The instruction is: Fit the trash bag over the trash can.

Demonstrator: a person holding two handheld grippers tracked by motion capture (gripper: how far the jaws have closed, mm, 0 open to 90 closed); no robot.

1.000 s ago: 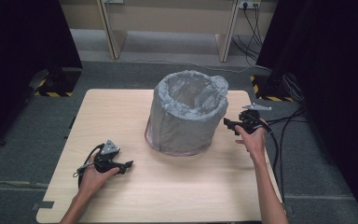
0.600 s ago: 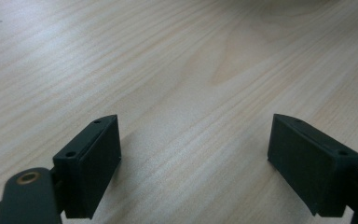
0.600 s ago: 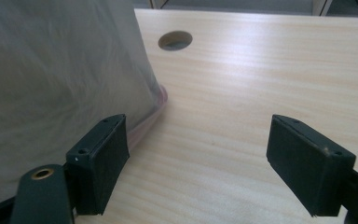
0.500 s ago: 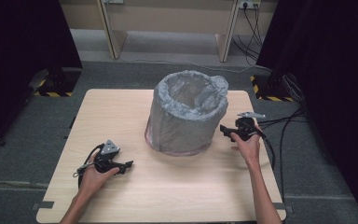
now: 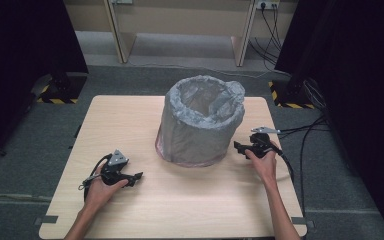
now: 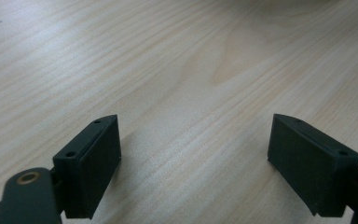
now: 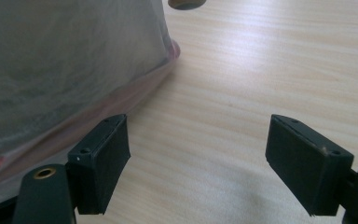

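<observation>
Right gripper (image 5: 241, 148) lower now, jaws apart, empty, just beside the bag-lined bin (image 5: 200, 122) base.

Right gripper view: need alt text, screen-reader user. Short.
The right gripper sits low over a light wooden table with its two black jaws wide open and nothing between them. Beside its left jaw rises the grey plastic-lined bin, a reddish edge showing at its base.

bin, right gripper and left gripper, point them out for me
bin (image 5: 195, 132), high view, on its bag-covered front wall
right gripper (image 5: 238, 147), high view, between its open jaw tips near the bin's base
left gripper (image 5: 137, 177), high view, between its open jaw tips over the table
</observation>
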